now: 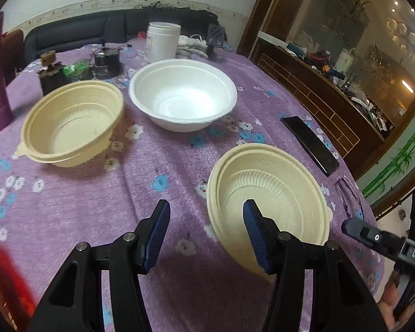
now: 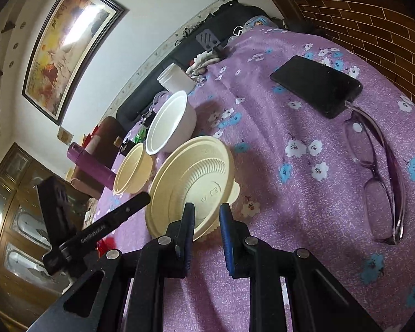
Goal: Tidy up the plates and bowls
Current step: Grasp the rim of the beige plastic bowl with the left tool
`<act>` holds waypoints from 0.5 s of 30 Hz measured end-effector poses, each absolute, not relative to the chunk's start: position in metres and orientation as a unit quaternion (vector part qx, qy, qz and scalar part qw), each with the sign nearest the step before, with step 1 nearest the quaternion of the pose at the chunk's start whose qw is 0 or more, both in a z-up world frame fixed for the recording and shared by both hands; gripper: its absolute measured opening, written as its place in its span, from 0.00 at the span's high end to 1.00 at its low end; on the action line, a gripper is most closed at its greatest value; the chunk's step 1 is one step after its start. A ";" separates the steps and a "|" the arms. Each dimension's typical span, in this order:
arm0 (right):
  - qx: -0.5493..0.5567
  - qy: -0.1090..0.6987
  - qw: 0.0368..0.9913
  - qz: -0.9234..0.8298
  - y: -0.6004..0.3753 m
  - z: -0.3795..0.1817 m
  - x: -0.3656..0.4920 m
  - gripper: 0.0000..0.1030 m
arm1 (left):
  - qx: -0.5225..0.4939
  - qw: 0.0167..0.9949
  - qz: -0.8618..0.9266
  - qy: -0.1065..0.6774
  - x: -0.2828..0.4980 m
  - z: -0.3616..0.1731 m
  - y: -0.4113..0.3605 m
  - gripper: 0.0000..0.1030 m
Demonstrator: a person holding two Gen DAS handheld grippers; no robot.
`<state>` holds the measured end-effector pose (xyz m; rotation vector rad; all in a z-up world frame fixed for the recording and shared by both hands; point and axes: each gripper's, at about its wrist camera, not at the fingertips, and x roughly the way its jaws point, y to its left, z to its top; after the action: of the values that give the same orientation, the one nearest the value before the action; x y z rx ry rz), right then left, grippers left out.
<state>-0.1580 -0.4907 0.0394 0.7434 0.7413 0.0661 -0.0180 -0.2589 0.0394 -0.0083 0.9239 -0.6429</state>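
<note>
A: Near beige bowl sits tilted at lower centre of the right wrist frame, rim toward the right gripper. Its jaws are narrowed onto the near rim; the wall runs between the 2 pads, so I read it as gripped, not confirmed lifted.

B: Left side?

A: Left gripper jaws stand apart, nothing between them. In the left wrist view its right pad overlaps that same bowl at lower right; touching or just in front, can't tell.

B: Step?

A: Picking up bowl 1 of 3 for stacking, my read. Second beige bowl sits mid left, white bowl upper centre, both upright on the purple tablecloth.

B: Next move needs?

A: Lift without flexing the thin rim, then nest into the matching beige one. Clear the phone and glasses.

B: View differences?

A: Glasses show whole only in the right wrist view, at right; the left view shows all 3 bowls spread apart and the right gripper's pads hidden.
</note>
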 end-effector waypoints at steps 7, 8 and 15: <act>0.347 0.369 0.862 0.027 -0.480 0.021 -0.141 0.81 | 0.017 0.824 -0.346 0.449 -0.016 0.021 -0.280 0.71; 0.343 0.367 0.864 0.018 -0.479 0.021 -0.140 0.81 | 0.023 0.827 -0.343 0.445 -0.017 0.022 -0.280 0.73; 0.328 0.372 0.868 0.034 -0.463 0.031 -0.139 0.82 | 0.038 0.854 -0.309 0.417 -0.040 0.041 -0.258 0.74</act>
<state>-0.1387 -0.4626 0.0313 0.6856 0.7786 0.0705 -0.0405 -0.2579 0.0406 0.0800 0.8777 -0.6498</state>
